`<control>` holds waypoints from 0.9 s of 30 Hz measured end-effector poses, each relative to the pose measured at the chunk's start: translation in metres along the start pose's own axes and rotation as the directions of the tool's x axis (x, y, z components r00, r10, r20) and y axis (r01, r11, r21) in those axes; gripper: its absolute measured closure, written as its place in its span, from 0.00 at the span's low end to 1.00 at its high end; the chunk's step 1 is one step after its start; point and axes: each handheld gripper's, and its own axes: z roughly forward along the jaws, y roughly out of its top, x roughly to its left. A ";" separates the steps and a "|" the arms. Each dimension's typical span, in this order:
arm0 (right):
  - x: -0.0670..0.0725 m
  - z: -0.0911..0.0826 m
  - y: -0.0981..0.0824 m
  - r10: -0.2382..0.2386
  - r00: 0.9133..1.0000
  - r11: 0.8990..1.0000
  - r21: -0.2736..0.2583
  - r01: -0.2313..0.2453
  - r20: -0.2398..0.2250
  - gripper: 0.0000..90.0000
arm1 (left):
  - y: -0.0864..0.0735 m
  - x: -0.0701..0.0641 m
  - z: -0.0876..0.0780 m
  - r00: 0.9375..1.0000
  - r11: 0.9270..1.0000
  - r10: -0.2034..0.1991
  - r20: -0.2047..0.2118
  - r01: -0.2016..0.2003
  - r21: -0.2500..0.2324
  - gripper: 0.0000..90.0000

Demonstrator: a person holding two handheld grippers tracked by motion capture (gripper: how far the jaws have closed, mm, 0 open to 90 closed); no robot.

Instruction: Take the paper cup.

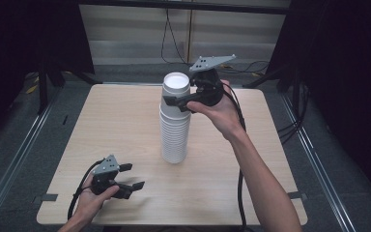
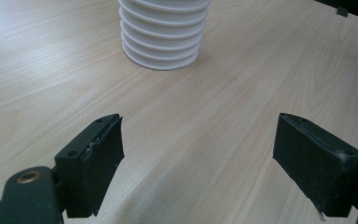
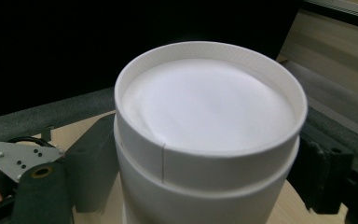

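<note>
A tall stack of white paper cups [image 1: 175, 130] stands upside down at the middle of the wooden table [image 1: 125, 121]; its ribbed base [image 2: 163, 42] is in the left gripper view. My right gripper [image 1: 178, 95] is at the top of the stack. Its jaws are spread on either side of the top cup [image 3: 209, 140], the left one against the wall and the right one a sliver off. My left gripper [image 1: 133, 176] rests low near the front left of the table. It is open and empty [image 2: 198, 154], pointing at the foot of the stack.
Black cables [image 1: 239, 125] trail from both grippers toward the front edge. Metal rails [image 1: 19, 154] run along the floor on both sides of the table, and dark curtains hang at left and right.
</note>
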 end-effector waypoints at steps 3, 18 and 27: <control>-0.001 0.000 -0.001 0.016 1.000 1.000 -0.022 -0.016 -0.008 0.22 | 0.000 0.000 -0.001 1.000 1.000 -0.002 -0.001 0.002 0.001 0.18; -0.001 -0.010 0.003 0.013 1.000 0.994 -0.108 -0.015 -0.020 0.22 | 0.000 0.000 -0.001 1.000 1.000 0.001 0.005 -0.001 0.003 0.18; -0.004 -0.014 0.002 0.013 0.999 0.983 -0.182 -0.021 -0.044 0.23 | 0.000 0.000 -0.001 1.000 1.000 0.004 0.005 -0.004 0.005 0.18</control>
